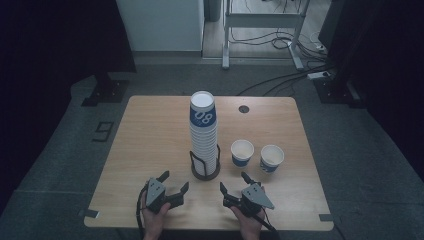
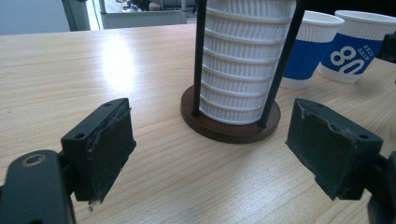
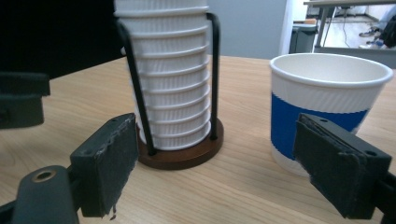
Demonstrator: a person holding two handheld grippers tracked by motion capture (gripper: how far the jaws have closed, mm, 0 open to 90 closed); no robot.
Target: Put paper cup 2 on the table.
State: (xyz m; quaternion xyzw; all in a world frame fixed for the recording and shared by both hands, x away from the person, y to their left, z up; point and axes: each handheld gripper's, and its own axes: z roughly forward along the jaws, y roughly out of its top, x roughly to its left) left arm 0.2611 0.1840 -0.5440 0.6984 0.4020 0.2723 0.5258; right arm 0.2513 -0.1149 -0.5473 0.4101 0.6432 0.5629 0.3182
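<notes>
A tall stack of white ribbed paper cups [image 1: 203, 131] stands in a dark wire holder with a round brown base [image 1: 205, 174] near the table's middle front; the top cup has a blue band. Two single blue-and-white cups [image 1: 242, 152] [image 1: 271, 158] stand upright to its right. My left gripper [image 1: 174, 181] rests open at the front edge, left of the holder, which sits ahead of its jaws [image 2: 231, 123]. My right gripper [image 1: 234, 181] is open, just in front of the nearer cup [image 3: 327, 102], with the stack [image 3: 173, 79] to its left. Nothing lies between either pair of jaws.
The wooden table [image 1: 150, 135] has a small round cable hole [image 1: 243, 109] at the back. A white cabinet [image 1: 160, 25], a metal frame [image 1: 260, 30] and floor cables [image 1: 280, 80] lie beyond the table. A jaw of the other gripper [image 3: 21, 98] shows at the left of the right gripper view.
</notes>
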